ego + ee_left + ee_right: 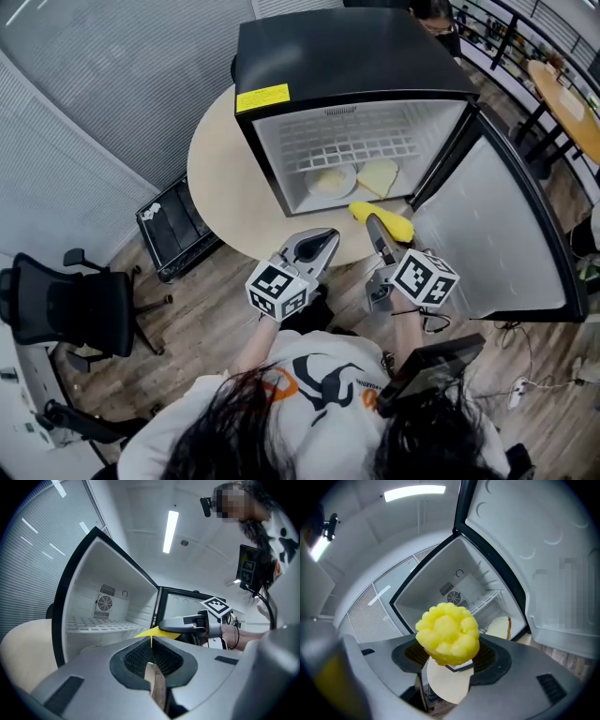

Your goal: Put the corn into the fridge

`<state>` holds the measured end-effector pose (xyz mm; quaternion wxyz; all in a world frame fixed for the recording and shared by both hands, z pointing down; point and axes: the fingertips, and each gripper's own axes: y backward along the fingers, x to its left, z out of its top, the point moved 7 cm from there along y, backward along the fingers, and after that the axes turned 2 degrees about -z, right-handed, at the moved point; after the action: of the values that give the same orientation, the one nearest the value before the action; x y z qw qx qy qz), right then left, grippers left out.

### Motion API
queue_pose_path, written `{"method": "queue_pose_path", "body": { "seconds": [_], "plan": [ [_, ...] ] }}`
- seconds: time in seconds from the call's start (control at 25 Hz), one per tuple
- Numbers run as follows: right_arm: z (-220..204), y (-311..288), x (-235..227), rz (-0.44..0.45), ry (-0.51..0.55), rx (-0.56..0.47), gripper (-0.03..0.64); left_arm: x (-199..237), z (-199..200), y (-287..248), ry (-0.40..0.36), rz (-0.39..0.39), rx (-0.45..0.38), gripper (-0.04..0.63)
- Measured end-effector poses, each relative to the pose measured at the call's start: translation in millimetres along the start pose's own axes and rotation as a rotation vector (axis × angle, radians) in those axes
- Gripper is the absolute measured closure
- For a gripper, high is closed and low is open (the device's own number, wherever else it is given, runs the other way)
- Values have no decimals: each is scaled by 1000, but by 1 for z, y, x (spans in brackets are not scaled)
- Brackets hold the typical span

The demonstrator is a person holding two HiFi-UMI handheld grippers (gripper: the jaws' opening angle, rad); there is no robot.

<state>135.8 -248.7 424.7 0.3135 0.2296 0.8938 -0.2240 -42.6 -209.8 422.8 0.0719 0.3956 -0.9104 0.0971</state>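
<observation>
Right gripper [377, 229] is clamped on the knobbly yellow corn cob [447, 633], holding it just outside the open black mini fridge with the white inside [356, 56], which sits on the round beige surface [211, 159]. Left gripper [151, 641] is pinched closed with nothing in it. Corn looks light and fairly stiff to me, and the bumpy kernels should give decent grip. I'd pinch around the middle, since an end hold might pivot.

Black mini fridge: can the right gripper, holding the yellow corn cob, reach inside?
Probably yes: its door stands open and the right gripper with the yellow corn cob hovers at the opening.
</observation>
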Motion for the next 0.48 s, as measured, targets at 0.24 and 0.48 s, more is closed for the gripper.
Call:
{"method": "queue_pose_path", "body": {
  "seconds": [0.24,0.48],
  "plan": [
    [25,-34,5,-17,30,-26,364,32,12,-20,-4,-49,-9,586],
    [50,-69,9,-30,66,-46,364,59,15,-34,10,-78,-11,586]
  ]
}}
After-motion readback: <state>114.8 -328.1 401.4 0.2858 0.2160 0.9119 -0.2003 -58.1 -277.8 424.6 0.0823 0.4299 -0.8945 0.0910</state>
